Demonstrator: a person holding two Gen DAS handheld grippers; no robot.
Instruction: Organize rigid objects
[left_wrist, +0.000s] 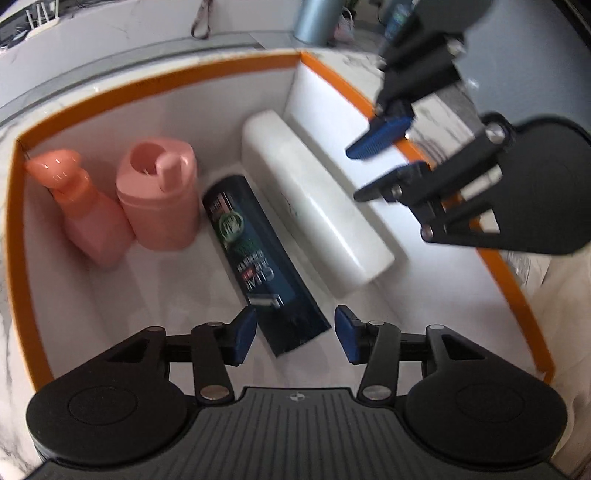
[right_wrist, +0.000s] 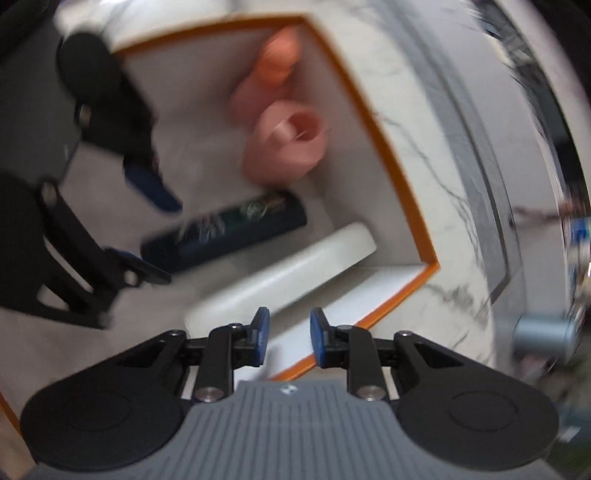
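An orange-rimmed white box (left_wrist: 207, 75) holds a pink spray bottle (left_wrist: 85, 206), a pink round bottle (left_wrist: 159, 199), a dark blue tube (left_wrist: 258, 243) lying flat and a long white block (left_wrist: 314, 206). My left gripper (left_wrist: 295, 334) is open and empty, just above the near end of the tube. My right gripper (left_wrist: 380, 166) is open and empty over the box's right wall. In the right wrist view, my right gripper (right_wrist: 288, 338) hangs over the box rim (right_wrist: 388, 155), by the white block (right_wrist: 288, 273); the tube (right_wrist: 229, 230), the pink bottles (right_wrist: 288, 144) and the left gripper (right_wrist: 151, 232) show blurred.
The box stands on a white marble-patterned counter (right_wrist: 436, 177). A grey-blue cylinder (left_wrist: 316, 18) stands behind the box, also at the right edge of the right wrist view (right_wrist: 543, 334). A strap (left_wrist: 201, 22) lies on the far surface.
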